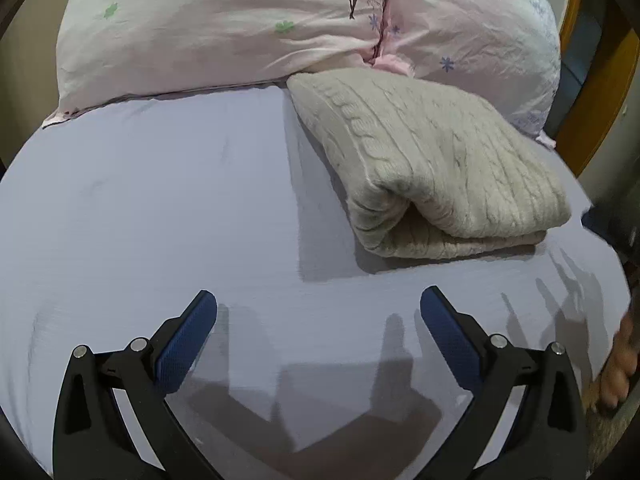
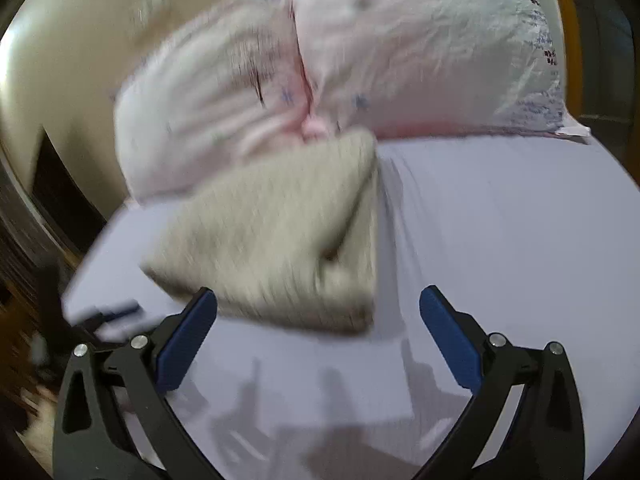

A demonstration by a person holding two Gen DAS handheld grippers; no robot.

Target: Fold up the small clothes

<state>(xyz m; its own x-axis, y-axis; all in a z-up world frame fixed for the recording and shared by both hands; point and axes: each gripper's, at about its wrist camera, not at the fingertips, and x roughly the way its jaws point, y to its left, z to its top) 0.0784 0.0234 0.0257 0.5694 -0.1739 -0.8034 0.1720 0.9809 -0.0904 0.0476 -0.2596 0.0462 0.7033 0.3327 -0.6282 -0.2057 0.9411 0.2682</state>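
A grey cable-knit sweater point(image 1: 424, 164) lies folded in a thick bundle on the pale lavender bed sheet point(image 1: 152, 208), its far corner against a pink quilt. My left gripper point(image 1: 318, 304) is open and empty, above bare sheet, with the sweater ahead and to the right. In the right wrist view the picture is blurred by motion. The same sweater point(image 2: 272, 236) lies just ahead and left of centre. My right gripper point(image 2: 318, 304) is open and empty, its left finger close to the sweater's near edge.
A puffy pink floral quilt point(image 1: 248, 28) is heaped along the far side of the bed, also in the right wrist view point(image 2: 400, 56). A yellow wooden frame point(image 1: 600, 92) stands at the right. A hand point(image 1: 622, 364) shows at the right edge. The bed's edge drops off left in the right wrist view.
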